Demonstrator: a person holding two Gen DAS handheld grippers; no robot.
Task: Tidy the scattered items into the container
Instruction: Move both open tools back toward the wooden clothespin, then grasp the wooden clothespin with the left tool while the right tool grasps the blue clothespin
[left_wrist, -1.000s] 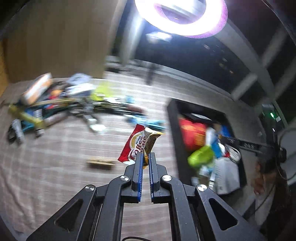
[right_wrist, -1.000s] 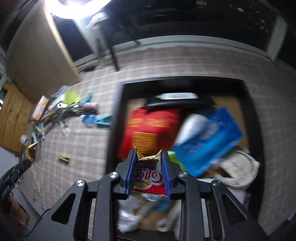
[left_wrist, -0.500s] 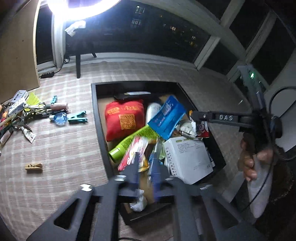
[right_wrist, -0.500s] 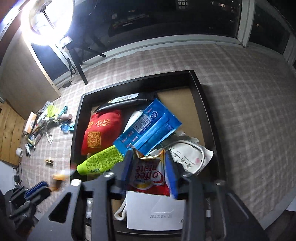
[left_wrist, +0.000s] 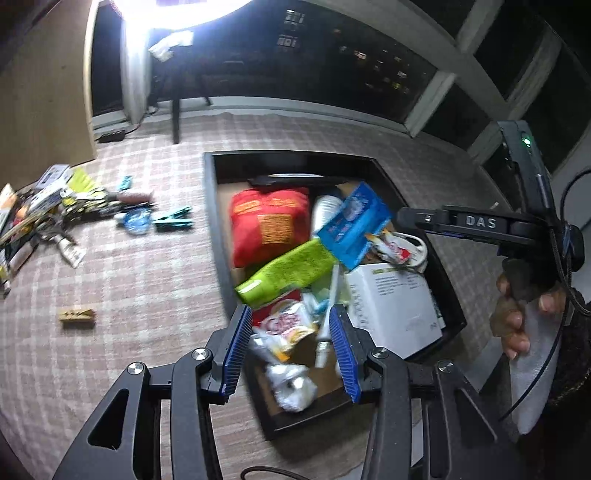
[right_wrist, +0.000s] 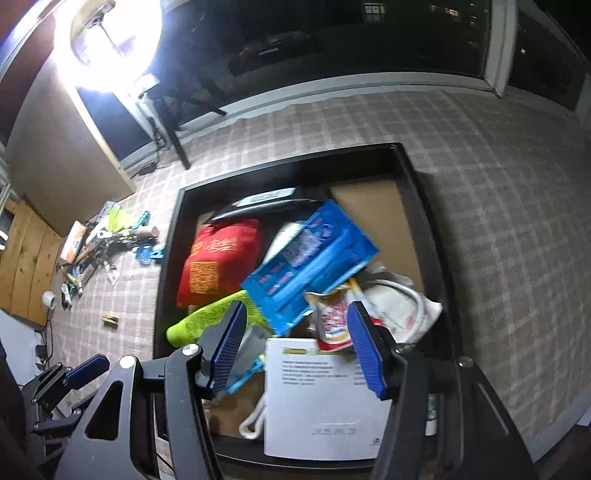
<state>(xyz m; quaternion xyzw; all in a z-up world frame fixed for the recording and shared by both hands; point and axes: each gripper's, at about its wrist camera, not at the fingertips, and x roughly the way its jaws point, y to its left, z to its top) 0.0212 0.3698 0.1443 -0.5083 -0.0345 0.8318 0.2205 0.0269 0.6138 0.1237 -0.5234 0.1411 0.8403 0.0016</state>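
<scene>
sachets (left_wrist: 286, 325) probably loose in container (left_wrist: 210, 192); both hand-held grippers (right_wrist: 295, 341) just opened wide.

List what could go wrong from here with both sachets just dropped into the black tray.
1. The right hand-held gripper, whose jaws have just been opening, let its coffee sachet fall onto the heap of the white box and blue pack; it may slide.
2. The black tray looks crowded, so later items could spill over.
3. The wooden clothespin lies apart from the pile and might be overlooked.
</scene>
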